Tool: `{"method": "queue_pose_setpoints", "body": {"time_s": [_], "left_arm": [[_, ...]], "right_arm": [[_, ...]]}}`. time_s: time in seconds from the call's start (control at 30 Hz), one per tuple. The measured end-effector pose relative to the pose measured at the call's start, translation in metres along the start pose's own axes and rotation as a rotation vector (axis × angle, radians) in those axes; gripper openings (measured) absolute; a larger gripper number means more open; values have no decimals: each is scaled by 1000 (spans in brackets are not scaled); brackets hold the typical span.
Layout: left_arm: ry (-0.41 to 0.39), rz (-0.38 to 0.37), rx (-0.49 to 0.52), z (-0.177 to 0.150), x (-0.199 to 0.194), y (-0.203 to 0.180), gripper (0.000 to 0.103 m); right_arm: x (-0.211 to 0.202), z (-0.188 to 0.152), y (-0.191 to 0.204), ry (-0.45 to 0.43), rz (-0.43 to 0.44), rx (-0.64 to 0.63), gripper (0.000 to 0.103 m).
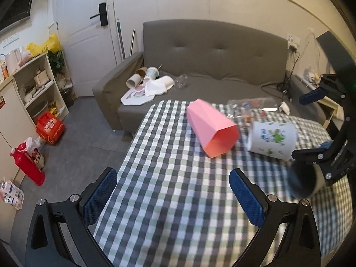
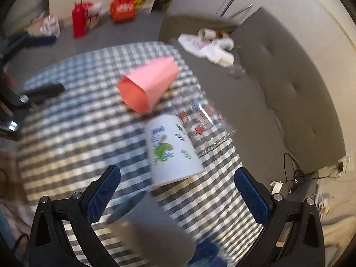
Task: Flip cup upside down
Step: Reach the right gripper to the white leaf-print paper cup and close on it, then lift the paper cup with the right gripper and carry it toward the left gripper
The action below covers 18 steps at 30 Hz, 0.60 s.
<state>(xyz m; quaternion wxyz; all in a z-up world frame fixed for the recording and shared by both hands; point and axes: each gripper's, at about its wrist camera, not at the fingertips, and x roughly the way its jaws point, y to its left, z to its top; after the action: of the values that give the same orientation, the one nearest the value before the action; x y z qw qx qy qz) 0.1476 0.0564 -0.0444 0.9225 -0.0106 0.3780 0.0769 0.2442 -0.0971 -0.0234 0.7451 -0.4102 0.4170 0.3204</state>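
A pink faceted cup [image 1: 211, 129] lies on its side on the checked tablecloth [image 1: 169, 191]; it also shows in the right wrist view [image 2: 149, 84]. A white cup with green and blue prints [image 1: 272, 140] lies on its side beside it, also in the right wrist view [image 2: 172, 151]. A blurred grey cup [image 2: 153, 235] sits low between the right fingers; in the left wrist view it appears dark [image 1: 303, 181]. My left gripper [image 1: 173, 197] is open and empty over the cloth. My right gripper [image 2: 178, 198] is open, its jaws either side of the white cup's near end, not touching. It shows at the right edge of the left wrist view [image 1: 311, 124].
A clear printed glass [image 2: 202, 122] lies on the cloth behind the white cup. A grey sofa [image 1: 213, 53] with loose cups and papers [image 1: 146, 82] stands past the table. Red bottle [image 1: 26, 164], red box and shelves stand on the floor at left.
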Motion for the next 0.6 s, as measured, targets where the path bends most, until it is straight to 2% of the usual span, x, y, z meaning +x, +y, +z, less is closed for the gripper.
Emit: {"method": "queue_pose_setpoints", "body": {"time_s": [0.07, 0.37, 0.4, 0.43, 0.6], "left_arm": [[21, -2, 3, -3, 9, 1, 103], [71, -30, -3, -9, 32, 0, 103], [74, -32, -5, -9, 32, 0, 103], [74, -33, -7, -10, 31, 1, 103], [66, -33, -19, -9, 26, 6, 103]], "right_arm": [[19, 2, -5, 40, 22, -10, 95], [57, 9, -5, 123, 50, -28, 94], [61, 11, -5, 133, 50, -31, 86], [64, 12, -4, 147, 55, -36, 72], [60, 15, -4, 140, 34, -40, 72]]}}
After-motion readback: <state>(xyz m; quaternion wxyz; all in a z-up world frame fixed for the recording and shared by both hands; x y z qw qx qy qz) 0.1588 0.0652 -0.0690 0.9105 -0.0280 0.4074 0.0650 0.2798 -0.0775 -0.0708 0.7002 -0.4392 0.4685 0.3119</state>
